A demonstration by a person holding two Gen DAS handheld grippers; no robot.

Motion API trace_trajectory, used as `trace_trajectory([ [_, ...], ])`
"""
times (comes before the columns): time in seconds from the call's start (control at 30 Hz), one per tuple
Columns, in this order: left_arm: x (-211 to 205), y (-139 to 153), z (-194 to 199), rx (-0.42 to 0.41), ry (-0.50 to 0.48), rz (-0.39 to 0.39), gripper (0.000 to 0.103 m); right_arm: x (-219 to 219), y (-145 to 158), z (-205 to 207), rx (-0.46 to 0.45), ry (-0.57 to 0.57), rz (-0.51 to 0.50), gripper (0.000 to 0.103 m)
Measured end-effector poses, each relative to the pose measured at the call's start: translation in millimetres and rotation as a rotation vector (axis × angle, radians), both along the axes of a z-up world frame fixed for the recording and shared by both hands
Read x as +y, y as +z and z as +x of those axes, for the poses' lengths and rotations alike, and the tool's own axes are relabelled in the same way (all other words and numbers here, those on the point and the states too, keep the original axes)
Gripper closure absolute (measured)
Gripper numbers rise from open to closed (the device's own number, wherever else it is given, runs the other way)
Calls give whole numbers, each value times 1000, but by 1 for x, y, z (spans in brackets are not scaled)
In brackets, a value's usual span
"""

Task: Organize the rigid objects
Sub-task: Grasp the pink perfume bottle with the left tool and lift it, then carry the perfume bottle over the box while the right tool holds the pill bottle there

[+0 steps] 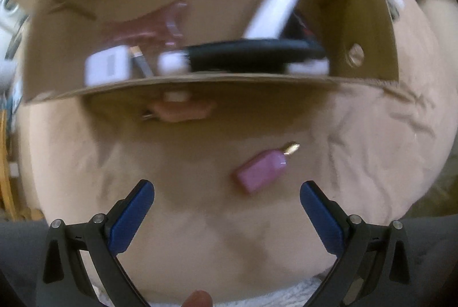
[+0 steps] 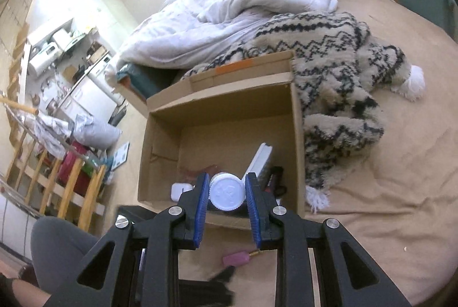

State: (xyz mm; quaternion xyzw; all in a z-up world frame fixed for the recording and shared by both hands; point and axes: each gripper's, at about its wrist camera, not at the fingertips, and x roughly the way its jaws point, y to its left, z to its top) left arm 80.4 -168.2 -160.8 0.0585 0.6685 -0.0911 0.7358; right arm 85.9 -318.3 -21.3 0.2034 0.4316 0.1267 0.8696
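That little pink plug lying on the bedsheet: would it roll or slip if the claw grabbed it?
The pink plug looks flat-sided, so it probably won't roll. Its smooth shell might slip. Lying on the soft sheet, it may sink slightly when the open left claw presses down.

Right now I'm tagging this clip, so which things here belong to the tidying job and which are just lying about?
Part of the job:
- cardboard box
- white-capped bottle clamped in the right gripper
- pink adapter on the sheet, ahead of the open left gripper
- white stick and black item inside the box

Just lying about:
- patterned blanket
- white duvet
- wooden rail
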Motion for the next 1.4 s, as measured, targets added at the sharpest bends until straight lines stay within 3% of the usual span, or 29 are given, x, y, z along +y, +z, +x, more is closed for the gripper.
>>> trace_trajectory([
  [0.17, -35, -15, 1, -2, -96, 65, 5, -7, 3, 0, 2, -20, -8, 76],
  [0.2, -40, -16, 2, -11, -108, 73, 19, -8, 3, 0, 4, -22, -3, 76],
  [0.27, -46, -23, 2, 0, -136, 95, 33, -10, 3, 1, 3, -26, -7, 76],
  [0.47, -51, -32, 1, 13, -153, 95, 63, -11, 4, 0, 2, -25, 7, 76],
  [0.67, -43, -30, 3, 17, -138, 87, 63, -7, 3, 2, 4, -13, -3, 76],
  [1.0, 8, -13, 1, -17, -71, 124, 63, -6, -3, 3, 26, -21, -28, 76],
  [1.2, 51, 17, -4, -76, -28, 125, 63, -6, -5, 2, 39, -27, -46, 76],
  [1.4, 102, 50, 9, -115, 74, 85, 63, -1, -9, 5, 50, -22, -77, 76],
])
